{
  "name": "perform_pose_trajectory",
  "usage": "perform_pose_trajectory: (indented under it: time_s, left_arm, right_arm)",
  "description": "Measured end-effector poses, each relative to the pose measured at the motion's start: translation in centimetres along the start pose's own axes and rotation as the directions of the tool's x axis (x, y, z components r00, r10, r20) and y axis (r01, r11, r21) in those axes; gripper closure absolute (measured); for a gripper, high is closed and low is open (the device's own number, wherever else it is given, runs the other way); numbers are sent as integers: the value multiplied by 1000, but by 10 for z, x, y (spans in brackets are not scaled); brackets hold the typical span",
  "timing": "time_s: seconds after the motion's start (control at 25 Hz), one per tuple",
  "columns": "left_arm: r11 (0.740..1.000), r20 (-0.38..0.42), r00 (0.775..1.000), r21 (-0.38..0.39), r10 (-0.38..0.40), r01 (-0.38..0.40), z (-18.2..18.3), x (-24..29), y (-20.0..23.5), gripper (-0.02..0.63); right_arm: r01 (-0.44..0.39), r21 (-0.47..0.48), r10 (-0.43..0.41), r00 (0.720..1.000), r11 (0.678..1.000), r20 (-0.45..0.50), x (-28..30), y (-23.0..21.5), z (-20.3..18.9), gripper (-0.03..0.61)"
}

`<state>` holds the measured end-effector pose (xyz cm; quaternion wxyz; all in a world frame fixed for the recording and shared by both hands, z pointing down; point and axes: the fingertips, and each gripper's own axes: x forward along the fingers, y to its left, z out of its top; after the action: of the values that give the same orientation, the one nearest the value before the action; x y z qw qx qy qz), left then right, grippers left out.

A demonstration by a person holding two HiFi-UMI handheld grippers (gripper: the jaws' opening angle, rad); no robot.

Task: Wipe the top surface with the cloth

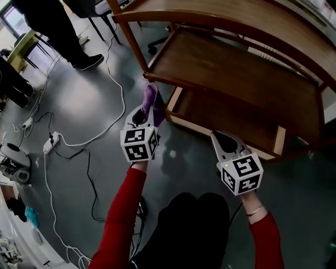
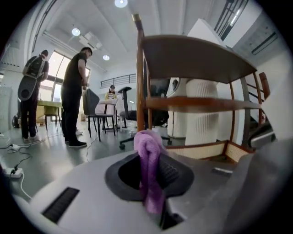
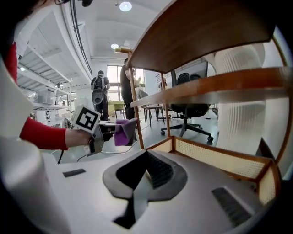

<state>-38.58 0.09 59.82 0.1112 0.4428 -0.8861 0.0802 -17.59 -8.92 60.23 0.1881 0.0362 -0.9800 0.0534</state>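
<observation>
A purple cloth [image 1: 150,97] is pinched upright in my left gripper [image 1: 148,109], which is shut on it just in front of the wooden cart's left corner post [image 1: 137,55]. In the left gripper view the cloth [image 2: 149,157] hangs folded between the jaws, below the underside of the cart's top surface [image 2: 192,57]. That top surface [image 1: 226,11] sits high above both grippers. My right gripper [image 1: 216,136] is shut with nothing in it, near the bottom shelf's rim [image 1: 220,134]. The right gripper view shows its closed jaws [image 3: 146,172] and the left gripper's cloth [image 3: 122,131] to the left.
The cart has a middle shelf [image 1: 231,73] and a cane-edged bottom shelf [image 3: 215,157]. White cables [image 1: 113,118] and a power strip [image 1: 51,143] lie on the grey floor at left. People [image 2: 73,96] stand beyond, near office chairs [image 2: 98,114]. A white ribbed unit [image 2: 201,114] stands behind the cart.
</observation>
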Motion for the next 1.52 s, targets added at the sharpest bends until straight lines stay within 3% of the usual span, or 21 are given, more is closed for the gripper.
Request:
perform_pose_trajectory:
  time_s: [0.2,0.32,0.64,0.72,0.8,0.84,0.88,0.92,1.0,1.08,1.12,1.16,1.2,1.28,1.4,1.52]
  left_arm:
    - [999,-213,977,-6,-34,34,-102,30,-12,561]
    - [999,-294,955,-21,-37,33,-139,46,-10,561]
    - [997,-321,944,-45,-78,67,-147,55,-15,561]
    - [990,-285,950,-101,-127,102,-135,41,-28,561]
    - [971,-247,941,-127,-230,204,-115,14,-60,561]
    - [948,-230,920,-117,-316,297,-101,1,-89,561]
    - [906,-212,881,-88,-422,413,-83,-9,-127,561]
    - [843,-196,823,-42,-534,537,-62,-18,-170,561]
    - [672,-176,674,80,-718,737,-18,-40,-255,561]
    - [498,-154,523,177,-838,849,28,-73,-323,561]
    - [425,-129,455,208,-881,881,52,-91,-351,561]
    - [368,-90,397,232,-913,900,79,-108,-375,561]
    - [331,-37,351,253,-936,909,108,-124,-394,561]
    - [307,93,292,282,-952,909,171,-149,-424,561]
    - [324,243,255,307,-936,895,243,-168,-457,561]
    - [332,335,229,294,-914,896,283,-172,-474,561]
  right_arm:
    - [15,42,-13,999,999,-46,3,-7,-37,566]
    - [26,62,-22,997,998,-71,3,-12,-55,568]
    - [107,122,-94,990,987,-105,-10,-34,-79,568]
    - [132,142,-117,987,981,-110,-13,-36,-85,568]
    - [158,168,-139,983,973,-116,-21,-36,-91,568]
    - [182,183,-163,980,966,-118,-29,-40,-95,568]
    - [221,199,-200,972,955,-120,-43,-48,-98,568]
    - [271,219,-249,961,937,-123,-60,-60,-101,568]
    - [374,263,-349,927,889,-139,-99,-88,-110,568]
    - [455,291,-425,890,842,-164,-138,-107,-121,566]
    - [489,298,-457,872,820,-173,-156,-114,-126,568]
    - [519,305,-487,855,799,-179,-174,-119,-130,568]
    - [545,313,-514,838,778,-182,-192,-122,-133,568]
    - [594,330,-566,803,734,-187,-223,-127,-138,568]
    - [651,358,-631,753,670,-187,-262,-134,-144,567]
    - [683,370,-678,716,630,-167,-281,-137,-142,566]
